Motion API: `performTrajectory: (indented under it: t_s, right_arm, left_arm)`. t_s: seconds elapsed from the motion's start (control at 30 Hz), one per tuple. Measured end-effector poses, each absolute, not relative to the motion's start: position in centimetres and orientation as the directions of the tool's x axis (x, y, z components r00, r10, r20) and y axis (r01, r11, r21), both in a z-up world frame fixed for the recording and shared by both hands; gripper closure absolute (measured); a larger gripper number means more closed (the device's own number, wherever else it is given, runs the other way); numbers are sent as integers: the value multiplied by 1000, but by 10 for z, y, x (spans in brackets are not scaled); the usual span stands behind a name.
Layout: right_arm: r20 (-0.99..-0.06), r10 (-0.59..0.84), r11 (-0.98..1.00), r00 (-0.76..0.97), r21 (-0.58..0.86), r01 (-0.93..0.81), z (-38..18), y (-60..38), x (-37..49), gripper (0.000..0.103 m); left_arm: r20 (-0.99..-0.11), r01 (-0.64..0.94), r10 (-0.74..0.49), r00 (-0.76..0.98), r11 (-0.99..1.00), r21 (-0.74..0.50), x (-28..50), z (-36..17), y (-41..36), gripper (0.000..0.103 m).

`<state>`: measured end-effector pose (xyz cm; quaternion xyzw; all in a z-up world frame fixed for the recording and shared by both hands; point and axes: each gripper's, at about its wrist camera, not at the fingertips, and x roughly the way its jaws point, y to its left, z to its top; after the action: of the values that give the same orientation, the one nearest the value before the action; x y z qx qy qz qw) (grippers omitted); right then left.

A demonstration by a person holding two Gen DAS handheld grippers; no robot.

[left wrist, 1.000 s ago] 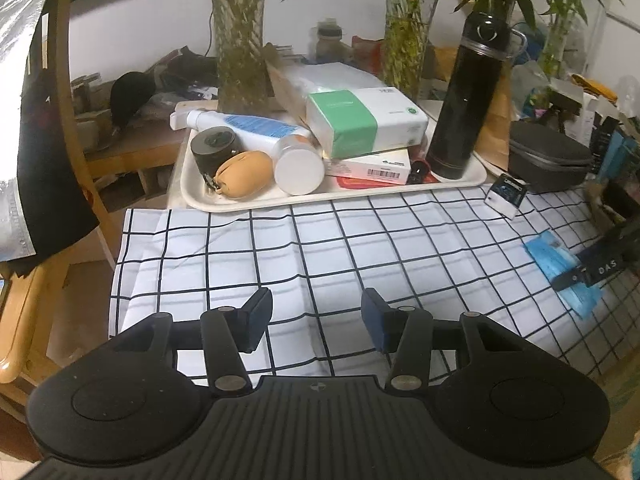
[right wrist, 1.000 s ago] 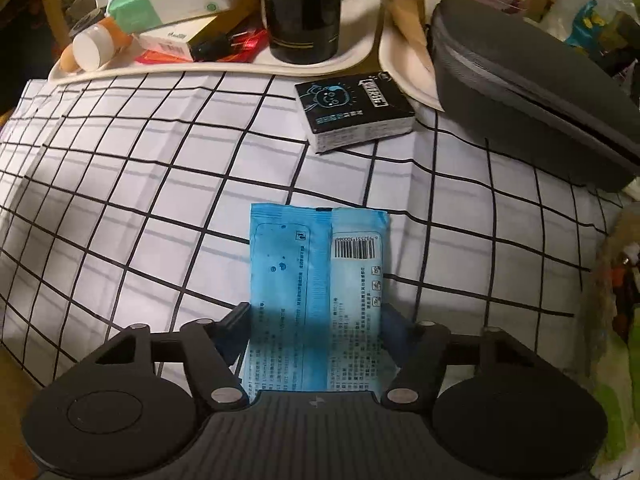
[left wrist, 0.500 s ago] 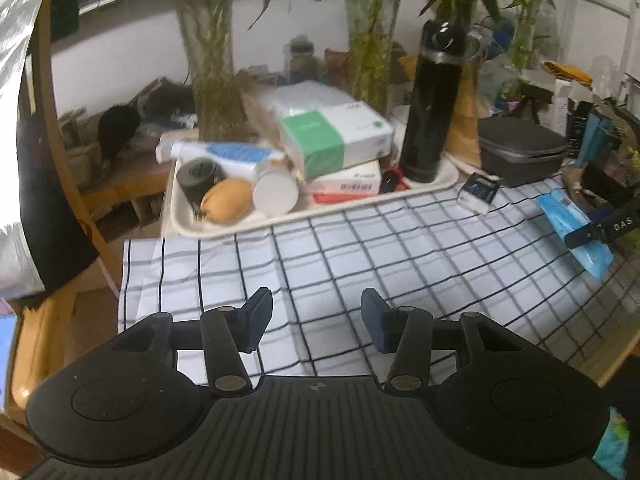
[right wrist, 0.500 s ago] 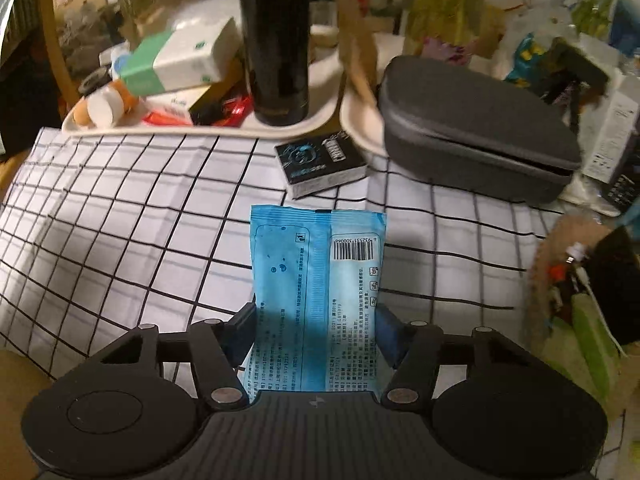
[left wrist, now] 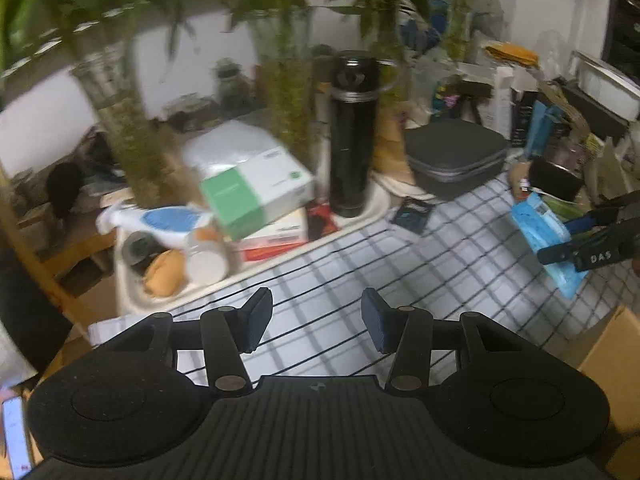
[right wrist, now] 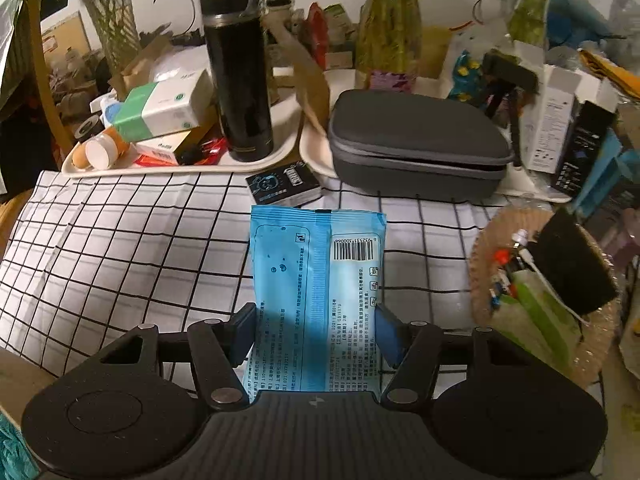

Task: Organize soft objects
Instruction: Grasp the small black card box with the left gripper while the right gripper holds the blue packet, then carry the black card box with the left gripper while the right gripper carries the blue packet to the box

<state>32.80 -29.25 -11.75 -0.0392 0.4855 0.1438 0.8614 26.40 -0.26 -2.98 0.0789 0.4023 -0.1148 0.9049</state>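
Observation:
My right gripper [right wrist: 316,330] is shut on a blue wipes pack [right wrist: 316,280], pads pressing its two long sides, and the pack hangs lifted above the checked cloth [right wrist: 120,248]. The left wrist view shows the same blue wipes pack [left wrist: 540,232] at the far right, held off the table by the right gripper [left wrist: 576,240]. My left gripper [left wrist: 316,320] is open and empty, high above the cloth's near edge. A green-and-white tissue pack [left wrist: 256,188] lies on the cream tray [left wrist: 360,216], also seen from the right wrist as the tissue pack [right wrist: 160,112].
On the tray stand a black flask [right wrist: 236,68], a white tube [left wrist: 160,220], boxes and a tan pouch [left wrist: 164,276]. A small black box [right wrist: 284,184] lies on the cloth beside a grey zip case [right wrist: 416,140]. A round basket [right wrist: 540,288] of clutter sits right. Plant vases stand behind.
Both grippers have risen and pulled back from the table. The blue pack has come up off the cloth in the right gripper. The left view has rolled and now blurs.

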Motion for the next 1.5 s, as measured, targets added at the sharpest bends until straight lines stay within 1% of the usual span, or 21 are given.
performTrajectory:
  t_s: [0.2,0.37,0.4,0.43,0.5,0.53,0.87,1.1,1.2,1.23,1.27,1.3,1.5]
  right_arm:
    - [-841,206,966,501,95,-238,-111,-312,313,39]
    - [-836,215,969,505,117,-218,-110,-325,301,39]
    - [-835,218,969,506,123,-215,-110,-327,299,39]
    - [-832,221,969,508,128,-212,-109,-328,298,39]
    - [-826,229,968,514,138,-210,-107,-330,297,39]
    - [-824,234,967,516,143,-210,-106,-331,296,39]
    - [-820,274,957,503,179,-229,-107,-331,300,39]
    - [-822,292,952,489,200,-231,-110,-331,303,39]
    - [-821,300,950,485,209,-233,-111,-330,304,39]
    - [-823,300,950,483,209,-233,-111,-330,304,39]
    - [-823,298,950,484,207,-233,-111,-330,305,39]
    - [-824,294,951,484,204,-231,-111,-330,305,39]
    - [-829,278,957,486,192,-219,-110,-331,304,39]
  left_arm:
    - [-782,368,-200,591,929,40,297,-40,-39,55]
    - [-806,441,-239,541,897,30,328,-60,-72,54]
    - [-813,451,-239,531,892,32,336,-66,-79,53]
    - [-820,460,-239,520,887,33,344,-71,-86,47]
    - [-826,480,-240,510,876,42,355,-81,-96,37]
    - [-826,487,-237,511,872,51,361,-86,-102,35]
    - [-855,563,-272,440,826,27,421,-143,-137,35]
    - [-871,561,-244,428,826,44,444,-173,-147,35]
    - [-870,563,-230,437,824,64,447,-182,-152,35]
    - [-871,562,-223,438,824,73,447,-184,-154,38]
    - [-869,560,-216,445,824,82,448,-186,-155,46]
    - [-870,559,-207,448,824,91,448,-187,-155,55]
    - [-872,541,-185,453,835,103,441,-171,-149,58]
